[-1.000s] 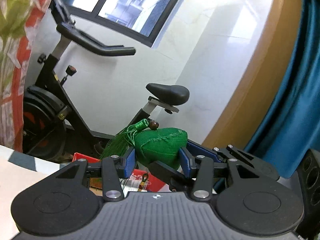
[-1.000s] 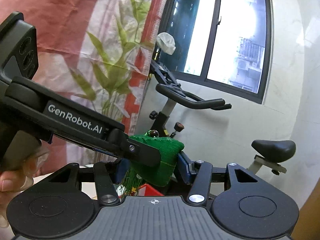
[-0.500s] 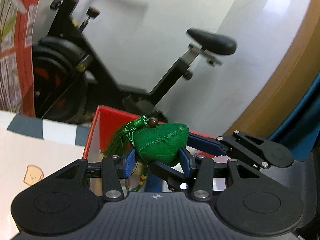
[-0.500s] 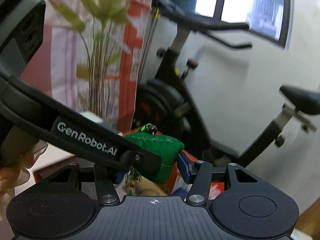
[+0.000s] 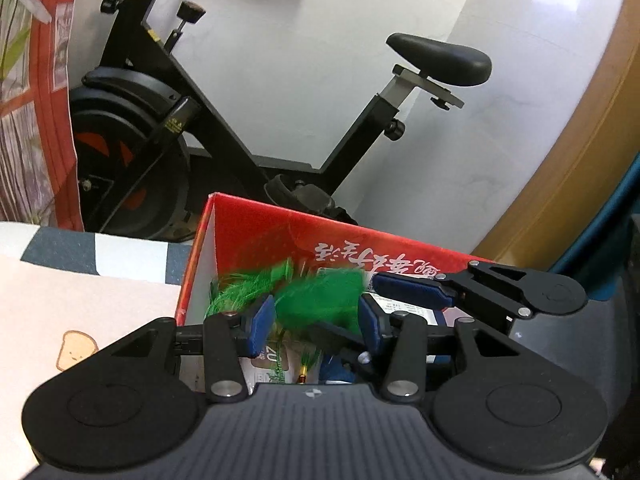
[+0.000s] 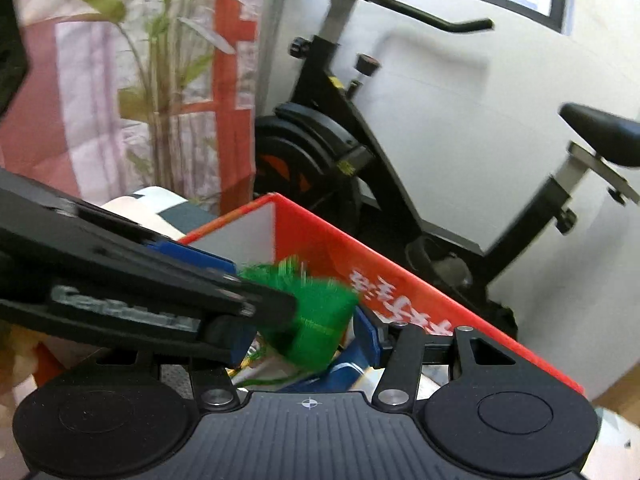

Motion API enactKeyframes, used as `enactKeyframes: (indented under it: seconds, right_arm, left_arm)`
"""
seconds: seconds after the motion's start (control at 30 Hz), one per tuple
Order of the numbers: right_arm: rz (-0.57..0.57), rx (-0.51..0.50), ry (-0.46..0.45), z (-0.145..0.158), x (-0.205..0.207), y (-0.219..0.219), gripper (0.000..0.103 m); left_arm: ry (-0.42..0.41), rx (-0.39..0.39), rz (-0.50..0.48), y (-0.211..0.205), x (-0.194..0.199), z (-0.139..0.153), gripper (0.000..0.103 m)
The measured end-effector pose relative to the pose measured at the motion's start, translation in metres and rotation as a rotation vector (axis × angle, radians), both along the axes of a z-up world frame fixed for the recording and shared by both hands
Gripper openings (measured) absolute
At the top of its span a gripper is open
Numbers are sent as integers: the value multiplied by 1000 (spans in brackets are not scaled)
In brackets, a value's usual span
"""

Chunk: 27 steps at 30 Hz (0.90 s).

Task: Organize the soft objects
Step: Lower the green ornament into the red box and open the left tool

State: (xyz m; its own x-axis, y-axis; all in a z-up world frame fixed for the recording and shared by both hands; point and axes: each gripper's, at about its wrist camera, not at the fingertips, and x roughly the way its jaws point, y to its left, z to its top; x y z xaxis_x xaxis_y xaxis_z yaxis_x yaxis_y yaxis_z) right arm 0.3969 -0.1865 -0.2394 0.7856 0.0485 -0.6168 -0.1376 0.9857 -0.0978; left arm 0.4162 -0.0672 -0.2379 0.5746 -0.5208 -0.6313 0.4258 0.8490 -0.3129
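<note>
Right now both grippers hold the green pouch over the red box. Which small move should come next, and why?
Probably open both and let it drop. The green pouch is clamped by the left gripper and the right gripper, and it hangs inside the rim of the red box, above other items already lying there. Lowering further seems unnecessary.

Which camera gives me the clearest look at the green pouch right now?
Left wrist: the green pouch sits blurred but unobstructed between its pads, above the red box. Right wrist shows it partly covered by the left gripper.
</note>
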Motion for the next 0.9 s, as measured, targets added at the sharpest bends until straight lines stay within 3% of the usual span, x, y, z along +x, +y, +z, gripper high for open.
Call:
enactKeyframes:
  seconds: [0.37,0.5,0.63,0.77,0.9]
  right_arm:
    - [-106,35,-72,27,-43,-22,51]
    - [-150,57,-136,45,-78,-27,66]
    - [-175,90,-223,63,-120,-31,85]
    - [-206,118,-310,80,-165,-31,103]
    - [-239,113,-378,93,-208,-27,103]
  left_arm:
    - [-120,81,34,20,-45,30,49]
    - [-180,110,57,31,-72,44,53]
    - [-236,104,93,46,-104,62,67]
    - [-322,112,110,54,-140,79,90]
    - [-415,140,132,61,-183,96,101]
